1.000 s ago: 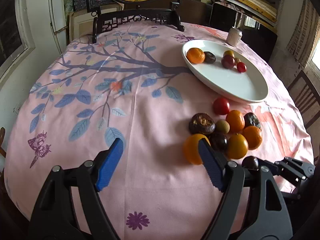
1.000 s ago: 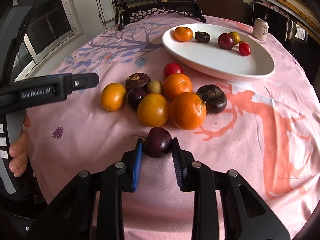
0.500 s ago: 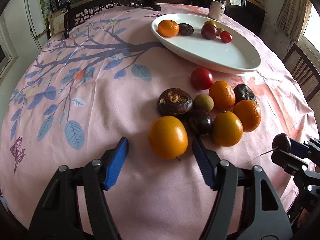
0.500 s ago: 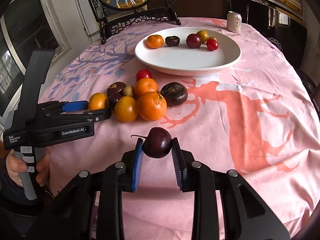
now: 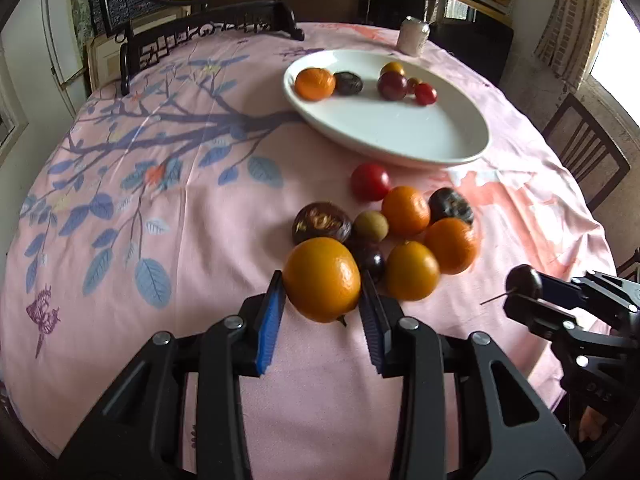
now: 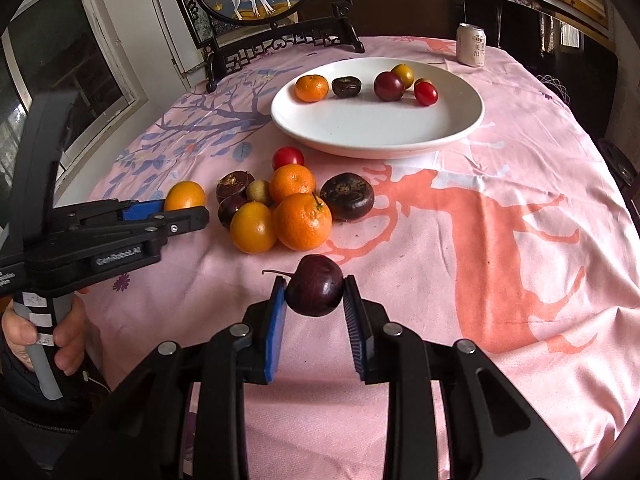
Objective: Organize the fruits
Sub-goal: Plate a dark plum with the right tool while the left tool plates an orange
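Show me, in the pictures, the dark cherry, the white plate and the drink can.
dark cherry (image 6: pixel 315 286): right wrist view, middle of its skin.
white plate (image 6: pixel 400 128): right wrist view, bare inner surface.
drink can (image 6: pixel 472 45): right wrist view, its side.

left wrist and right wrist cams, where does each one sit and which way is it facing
Left wrist: on the left gripper, facing along its fingers at the orange fruit between them; the right gripper shows at right.
Right wrist: on the right gripper, facing its dark cherry; the left gripper and hand show at left.
Shared: white plate, fruit pile, can.
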{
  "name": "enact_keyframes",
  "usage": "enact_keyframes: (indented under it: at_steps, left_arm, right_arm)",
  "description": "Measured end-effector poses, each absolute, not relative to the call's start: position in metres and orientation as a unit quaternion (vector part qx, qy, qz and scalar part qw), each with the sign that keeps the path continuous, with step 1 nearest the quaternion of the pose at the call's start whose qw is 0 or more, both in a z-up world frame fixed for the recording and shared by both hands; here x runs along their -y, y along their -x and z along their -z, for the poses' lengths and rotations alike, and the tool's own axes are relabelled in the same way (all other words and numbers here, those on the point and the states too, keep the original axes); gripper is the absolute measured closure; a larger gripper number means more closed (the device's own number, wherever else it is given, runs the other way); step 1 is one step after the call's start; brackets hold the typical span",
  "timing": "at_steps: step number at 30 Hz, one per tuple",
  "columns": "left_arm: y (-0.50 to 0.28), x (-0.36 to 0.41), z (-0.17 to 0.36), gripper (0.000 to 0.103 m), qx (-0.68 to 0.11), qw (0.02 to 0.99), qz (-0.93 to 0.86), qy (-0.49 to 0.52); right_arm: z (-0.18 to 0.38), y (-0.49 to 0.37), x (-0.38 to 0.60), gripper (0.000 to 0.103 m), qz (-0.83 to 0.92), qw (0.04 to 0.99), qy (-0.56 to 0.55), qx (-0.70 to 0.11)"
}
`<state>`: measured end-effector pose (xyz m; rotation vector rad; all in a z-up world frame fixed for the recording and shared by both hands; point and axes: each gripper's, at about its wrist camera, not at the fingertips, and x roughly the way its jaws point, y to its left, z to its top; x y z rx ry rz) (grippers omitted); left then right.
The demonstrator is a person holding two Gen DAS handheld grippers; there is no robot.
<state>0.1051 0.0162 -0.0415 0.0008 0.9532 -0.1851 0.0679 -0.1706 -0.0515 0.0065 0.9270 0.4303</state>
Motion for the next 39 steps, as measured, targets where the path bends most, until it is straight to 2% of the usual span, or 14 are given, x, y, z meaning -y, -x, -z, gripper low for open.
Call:
enact_keyframes:
  at_steps: [5, 11, 20, 33, 34, 35, 36, 37, 39]
  left_arm:
    - [-0.134, -0.01, -0.007, 0.066, -0.429, 0.896, 0.114, -0.016]
    - [-0.232, 0.015, -0.033, 0.066, -0.432, 0.895, 0.105, -0.038]
    - [-0.369, 0.063, 0.005, 0.066, -0.477, 0.874, 0.089, -0.015]
    - [-0.407, 0.08, 0.03, 0.066, -0.498, 0.863, 0.083, -0.023]
    - [-0.409, 0.081, 0.033, 0.065, -0.503, 0.86, 0.084, -0.022]
    - [-0.411, 0.08, 0.035, 0.065, -0.508, 0.857, 0.084, -0.018]
    - [-0.41, 0.078, 0.034, 0.062, -0.508, 0.857, 0.082, -0.013]
    - [-0.407, 0.075, 0.031, 0.059, -0.507, 0.858, 0.081, -0.01]
    - [-0.392, 0.065, 0.016, 0.044, -0.488, 0.869, 0.082, -0.006]
  right_arm:
    - [0.029, -0.092, 0.179, 0.074, -0.2, 0.883, 0.008, -0.425]
    - [0.005, -0.157, 0.188, 0.074, -0.174, 0.9, 0.024, -0.4]
    - [0.014, -0.274, 0.206, 0.074, -0.098, 0.907, 0.035, -0.407]
    - [0.041, -0.323, 0.215, 0.074, -0.079, 0.898, 0.029, -0.432]
    - [0.042, -0.325, 0.214, 0.073, -0.075, 0.898, 0.034, -0.433]
    - [0.044, -0.328, 0.213, 0.067, -0.069, 0.896, 0.043, -0.438]
    - [0.044, -0.329, 0.213, 0.06, -0.06, 0.898, 0.048, -0.433]
    - [0.041, -0.327, 0.214, 0.06, -0.054, 0.9, 0.05, -0.43]
    - [0.032, -0.318, 0.217, 0.059, -0.059, 0.901, 0.044, -0.427]
